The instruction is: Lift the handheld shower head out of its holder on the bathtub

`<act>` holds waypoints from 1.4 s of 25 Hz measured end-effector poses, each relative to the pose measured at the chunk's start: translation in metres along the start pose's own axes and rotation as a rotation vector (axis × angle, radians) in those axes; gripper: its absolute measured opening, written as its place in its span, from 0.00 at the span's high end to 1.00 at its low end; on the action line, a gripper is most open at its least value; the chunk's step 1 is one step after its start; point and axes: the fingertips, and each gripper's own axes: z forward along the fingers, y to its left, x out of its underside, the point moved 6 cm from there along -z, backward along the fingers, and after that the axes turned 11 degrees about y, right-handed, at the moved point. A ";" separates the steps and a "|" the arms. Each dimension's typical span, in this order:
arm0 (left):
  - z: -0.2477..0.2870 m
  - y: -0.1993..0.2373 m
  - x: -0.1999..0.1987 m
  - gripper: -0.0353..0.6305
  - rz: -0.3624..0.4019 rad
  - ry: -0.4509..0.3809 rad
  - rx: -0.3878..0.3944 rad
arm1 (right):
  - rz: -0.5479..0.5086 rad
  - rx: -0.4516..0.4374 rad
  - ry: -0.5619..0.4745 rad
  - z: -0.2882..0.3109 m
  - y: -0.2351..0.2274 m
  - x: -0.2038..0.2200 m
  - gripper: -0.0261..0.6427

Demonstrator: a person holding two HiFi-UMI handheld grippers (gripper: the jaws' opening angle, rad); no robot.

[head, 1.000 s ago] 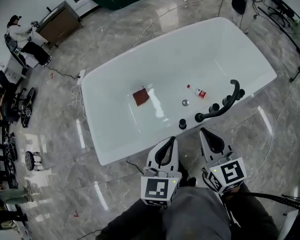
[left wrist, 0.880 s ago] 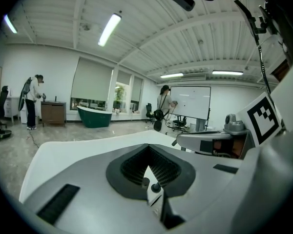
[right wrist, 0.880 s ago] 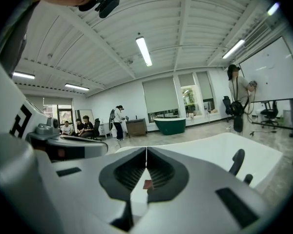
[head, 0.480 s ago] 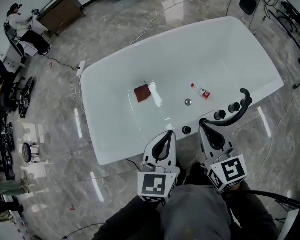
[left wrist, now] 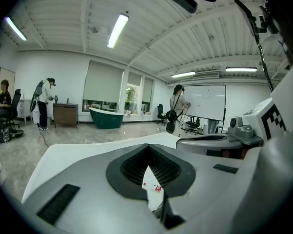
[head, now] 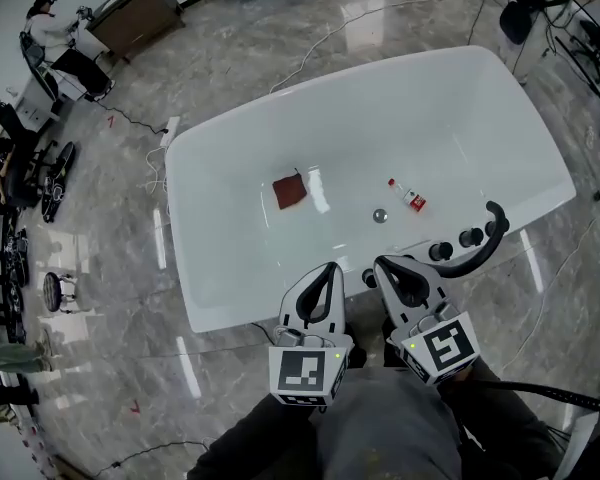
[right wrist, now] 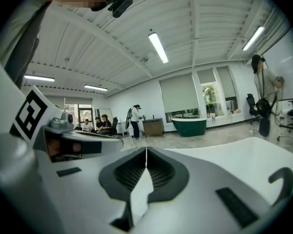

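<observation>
Head view shows left tongs [head: 324, 271] and right tongs [head: 395, 268] closed, empty; better open the right one before taking the shower head [head: 485, 248] at two o'clock

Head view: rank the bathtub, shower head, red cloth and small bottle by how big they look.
Largest: bathtub.
Next: shower head and red cloth, too close to rank; the shower head is longer but thinner.
Smallest: small bottle.
</observation>
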 end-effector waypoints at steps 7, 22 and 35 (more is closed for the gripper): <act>-0.001 0.017 0.006 0.94 0.011 0.005 -0.011 | -0.003 0.020 0.001 0.017 0.002 0.012 0.95; 0.029 0.043 0.065 0.94 0.016 0.053 0.031 | -0.067 0.098 0.051 0.059 0.008 0.094 0.76; 0.039 0.055 0.113 0.94 0.017 0.140 0.024 | -0.028 0.189 0.200 0.087 -0.009 0.191 0.75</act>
